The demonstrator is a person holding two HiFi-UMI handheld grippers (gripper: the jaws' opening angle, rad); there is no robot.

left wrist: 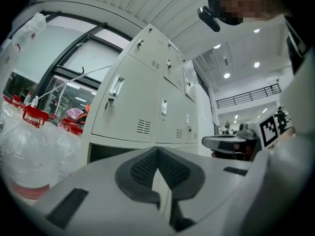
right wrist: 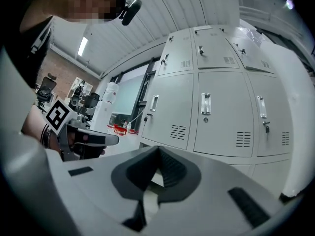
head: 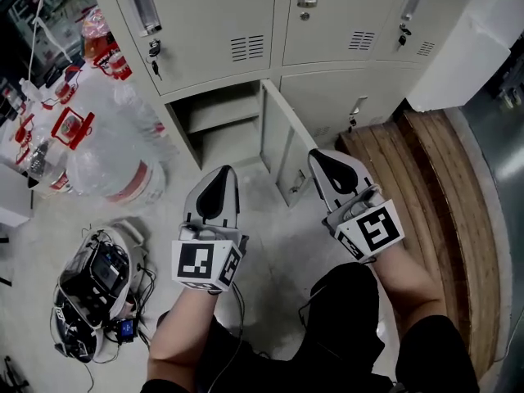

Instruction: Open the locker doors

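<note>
the bank of grey lockers [head: 246,23] is standing ahead of the person, filling the top of the head view. one lower door [head: 277,142] is hanging swung out toward the person, edge-on, and it is exposing a dark compartment [head: 219,125] with a shelf across it. the three upper doors in sight are sitting closed, each with a recessed handle, and keys [head: 154,57] are dangling from the lock of the leftmost one. the lower door to the right [head: 344,97] of the open one is also sitting closed.

the left gripper [head: 218,178] is hovering over the pale floor in front of the open compartment and pointing at the lockers. its jaws are clenched, meeting at the tips, with nothing between them. the right gripper [head: 326,160] is hovering beside it, near the free edge of the open door. whether it is touching that door cannot be told from above. its jaws are likewise pressed together and are gripping nothing, and its own view is looking at the closed upper doors.

to the left, large water jugs [head: 106,170] wrapped in clear plastic are crowding the floor, with red-handled bottles [head: 72,125] behind them. a camera rig with tangled cables [head: 94,289] is lying near the person's left arm. wooden planks [head: 426,178] are running along the right side.
</note>
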